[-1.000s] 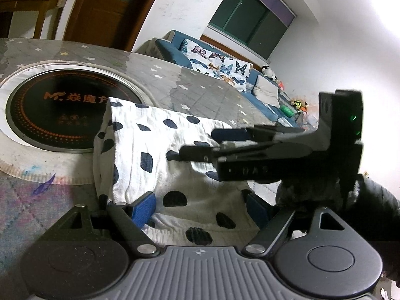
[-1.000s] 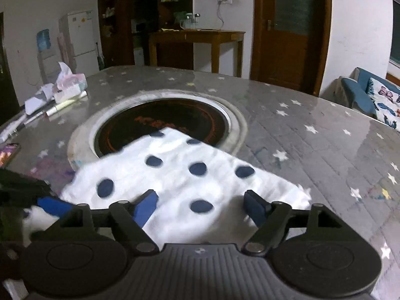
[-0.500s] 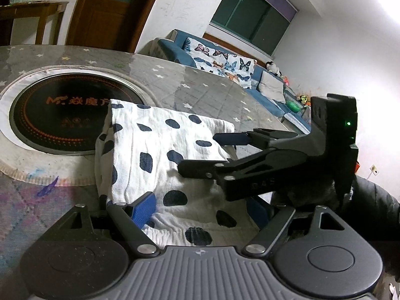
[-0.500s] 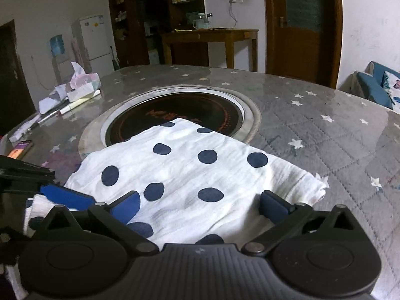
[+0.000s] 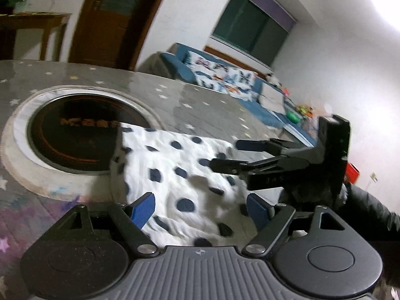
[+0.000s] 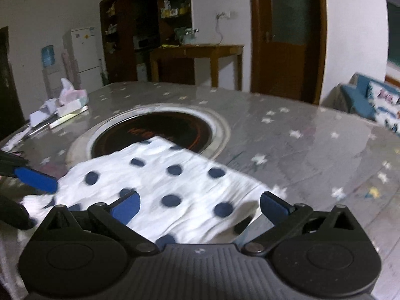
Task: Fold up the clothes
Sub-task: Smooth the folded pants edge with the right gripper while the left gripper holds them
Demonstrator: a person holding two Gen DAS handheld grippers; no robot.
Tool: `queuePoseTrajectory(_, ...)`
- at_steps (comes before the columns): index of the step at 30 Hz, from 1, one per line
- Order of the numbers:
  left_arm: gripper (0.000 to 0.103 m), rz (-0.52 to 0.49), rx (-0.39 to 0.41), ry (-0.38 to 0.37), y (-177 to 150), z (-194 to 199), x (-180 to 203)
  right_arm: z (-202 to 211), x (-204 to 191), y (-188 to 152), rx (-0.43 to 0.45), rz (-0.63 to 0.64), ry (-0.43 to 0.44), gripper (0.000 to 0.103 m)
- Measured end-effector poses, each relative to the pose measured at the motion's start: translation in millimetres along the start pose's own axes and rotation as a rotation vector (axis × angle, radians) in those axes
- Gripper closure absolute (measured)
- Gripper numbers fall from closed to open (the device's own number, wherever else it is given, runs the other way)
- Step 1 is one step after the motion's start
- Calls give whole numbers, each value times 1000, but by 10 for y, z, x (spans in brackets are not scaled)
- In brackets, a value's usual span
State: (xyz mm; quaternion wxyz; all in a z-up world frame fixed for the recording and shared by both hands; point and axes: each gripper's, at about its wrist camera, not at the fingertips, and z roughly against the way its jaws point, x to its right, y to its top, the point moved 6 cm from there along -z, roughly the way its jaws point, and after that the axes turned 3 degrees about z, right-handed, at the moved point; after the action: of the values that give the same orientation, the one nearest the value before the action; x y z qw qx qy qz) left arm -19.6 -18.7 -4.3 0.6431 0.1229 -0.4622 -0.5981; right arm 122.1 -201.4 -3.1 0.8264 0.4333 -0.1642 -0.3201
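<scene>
Both grippers stand released: the left gripper [image 5: 200,208] and the right gripper [image 6: 200,203], whose jaws have just been opening, grasp nothing above the folded polka-dot cloth [image 6: 160,180] on the table [image 6: 312,150] beside the round hotplate [image 6: 155,130].

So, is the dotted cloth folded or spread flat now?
Folded: the dotted cloth lies doubled, layered edges showing at its left side.
</scene>
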Motion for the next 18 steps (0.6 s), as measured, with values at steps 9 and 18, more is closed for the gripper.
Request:
queuePoseTrajectory(9, 45, 102, -12, 125, -3, -111, -348, -253, 318, -69, -53, -57, -92, 0)
queuePoseTrajectory(18, 44, 61, -33, 225, 7, -147, -366, -193, 338, 41, -28, -37, -95, 0)
